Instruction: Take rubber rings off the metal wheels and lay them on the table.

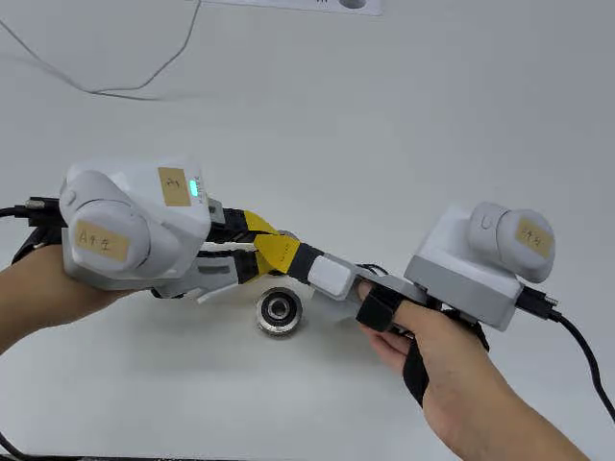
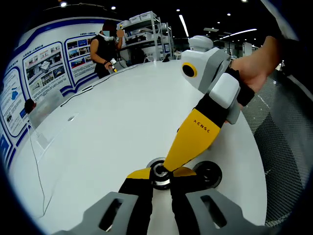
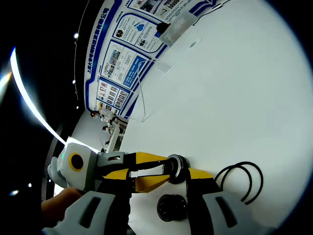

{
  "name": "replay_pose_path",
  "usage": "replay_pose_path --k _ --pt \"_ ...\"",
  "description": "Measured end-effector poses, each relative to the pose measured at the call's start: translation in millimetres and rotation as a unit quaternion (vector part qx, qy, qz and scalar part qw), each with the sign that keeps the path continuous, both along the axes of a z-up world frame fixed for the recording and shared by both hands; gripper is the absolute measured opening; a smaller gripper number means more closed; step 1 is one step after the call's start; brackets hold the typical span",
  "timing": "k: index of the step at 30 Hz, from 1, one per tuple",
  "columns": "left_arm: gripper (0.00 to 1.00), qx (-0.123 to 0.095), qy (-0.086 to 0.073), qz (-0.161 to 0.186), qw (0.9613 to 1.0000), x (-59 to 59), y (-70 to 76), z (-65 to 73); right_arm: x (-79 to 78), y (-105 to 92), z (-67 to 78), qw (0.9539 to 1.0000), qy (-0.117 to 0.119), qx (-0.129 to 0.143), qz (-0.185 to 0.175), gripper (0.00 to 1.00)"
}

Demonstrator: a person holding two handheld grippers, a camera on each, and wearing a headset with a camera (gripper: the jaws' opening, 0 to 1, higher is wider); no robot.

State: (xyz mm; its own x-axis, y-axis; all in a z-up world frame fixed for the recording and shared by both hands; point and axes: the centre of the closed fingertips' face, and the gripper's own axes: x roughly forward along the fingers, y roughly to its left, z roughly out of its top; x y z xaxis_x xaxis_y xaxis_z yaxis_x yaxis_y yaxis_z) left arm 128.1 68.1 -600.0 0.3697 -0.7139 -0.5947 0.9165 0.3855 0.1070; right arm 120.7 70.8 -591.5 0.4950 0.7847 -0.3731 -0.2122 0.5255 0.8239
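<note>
One white counter lies under both grippers, which meet tip to tip. The left gripper has its fingers pinching a metal wheel clear of the counter; the right gripper sets its fingers either side of it, pressing or not I cannot tell. A second wheel rests just below, two black rubber rings lying near.
</note>
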Motion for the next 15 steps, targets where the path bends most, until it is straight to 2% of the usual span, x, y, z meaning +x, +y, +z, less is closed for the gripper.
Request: replay_pose_path --k 15 --pt "0.13 0.0 0.0 0.0 1.0 -0.2 -0.6 0.6 1.7 -4.4 0.8 0.9999 -0.004 -0.005 -0.009 0.41"
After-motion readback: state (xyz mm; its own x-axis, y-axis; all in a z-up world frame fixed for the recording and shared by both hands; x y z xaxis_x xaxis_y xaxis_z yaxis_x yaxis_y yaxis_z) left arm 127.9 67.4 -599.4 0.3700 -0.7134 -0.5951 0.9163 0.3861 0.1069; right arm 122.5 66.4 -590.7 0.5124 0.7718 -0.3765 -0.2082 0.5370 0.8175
